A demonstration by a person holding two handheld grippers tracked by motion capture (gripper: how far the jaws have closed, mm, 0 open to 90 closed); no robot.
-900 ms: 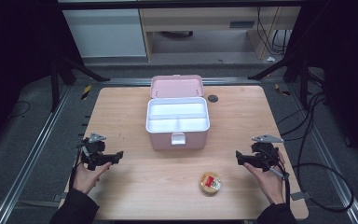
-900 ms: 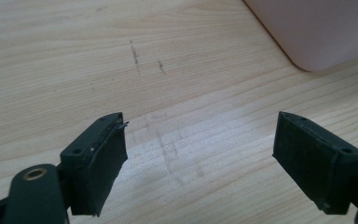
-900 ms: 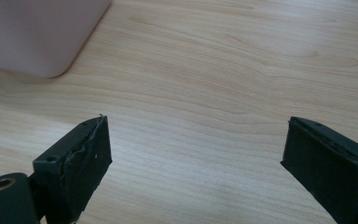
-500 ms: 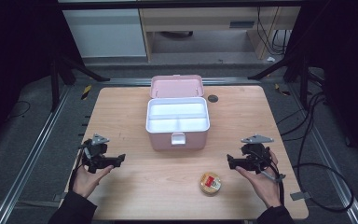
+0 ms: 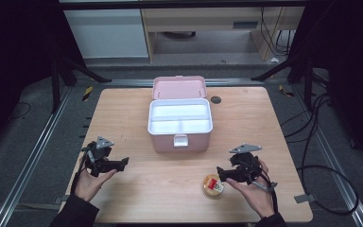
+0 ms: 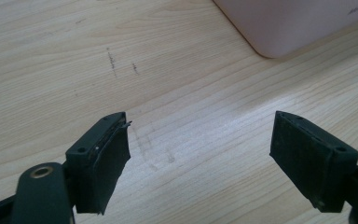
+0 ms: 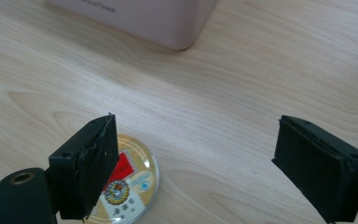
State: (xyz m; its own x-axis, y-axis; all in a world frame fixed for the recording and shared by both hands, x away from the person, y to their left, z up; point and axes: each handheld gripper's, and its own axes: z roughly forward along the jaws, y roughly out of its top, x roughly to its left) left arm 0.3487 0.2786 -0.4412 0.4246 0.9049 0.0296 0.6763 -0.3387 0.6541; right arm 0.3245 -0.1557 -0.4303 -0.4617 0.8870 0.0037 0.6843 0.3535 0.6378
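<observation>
A pink box (image 5: pixel 180 124) stands open at the table's middle, its white inner tray showing and its lid tipped back. A small round tin (image 5: pixel 213 185) with a gold, red and white lid lies on the wood near the front right. My right gripper (image 5: pixel 222 173) hovers just right of the tin, open, with nothing between its jaws. In the right gripper view the tin (image 7: pixel 130 185) lies partly behind the left pad (image 7: pixel 95 161). My left gripper (image 5: pixel 121 162) is open over bare wood at the front left. The box's corner (image 6: pixel 289 23) shows beyond it.
The wooden table (image 5: pixel 123 109) has a small dark disc (image 5: pixel 215 100) behind the box on the right. Metal rails run along both sides. Cables (image 5: pixel 321 142) lie on the floor at the right. Shelving stands beyond the far edge.
My right gripper has moved left and forward, closing on the tin's right side. The left gripper drifted slightly toward the front. Both stayed open.
</observation>
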